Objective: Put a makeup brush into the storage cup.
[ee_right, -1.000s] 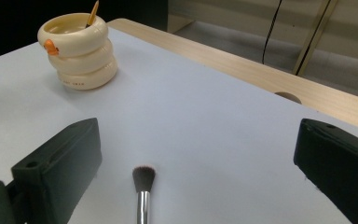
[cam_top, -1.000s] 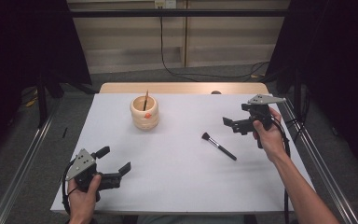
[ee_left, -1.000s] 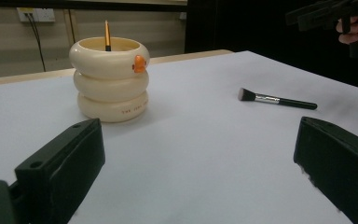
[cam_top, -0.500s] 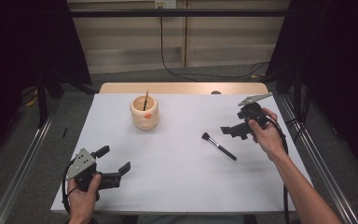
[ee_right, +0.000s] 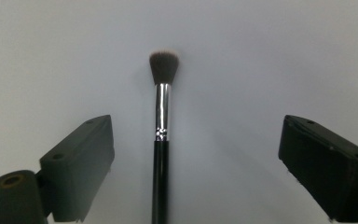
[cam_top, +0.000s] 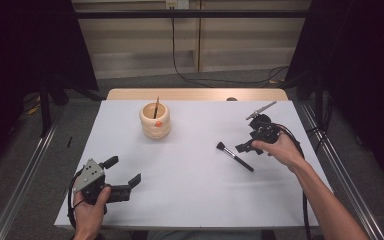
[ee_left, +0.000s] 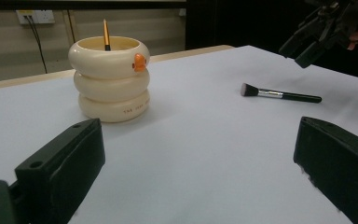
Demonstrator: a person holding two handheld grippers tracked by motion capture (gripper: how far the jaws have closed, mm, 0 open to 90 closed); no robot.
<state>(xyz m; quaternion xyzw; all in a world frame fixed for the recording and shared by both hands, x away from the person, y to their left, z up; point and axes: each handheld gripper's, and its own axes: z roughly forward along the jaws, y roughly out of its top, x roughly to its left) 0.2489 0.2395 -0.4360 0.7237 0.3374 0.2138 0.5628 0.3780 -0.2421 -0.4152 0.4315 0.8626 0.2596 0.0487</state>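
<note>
The right gripper's fingers stand wide apart, pads touching nothing, though they have just been closing a little. Between them on the table lies a makeup brush, its black handle running up the middle of the gap and its bristle head pointing away from the fingers.

Farther off, beyond the brush head and to the side, stands a cream, ring-stacked holder with a small orange duck bill, a thin stick upright in it. The left gripper rests well apart near the table's front edge, its fingers open and empty.

The risk appears to lie in the handle: slim, round and flat on the table, it could roll or skate aside if one finger meets it first. Fingers closing too high would likely slip over it and pinch nothing; coming down too steeply, they could jam against the table.
</note>
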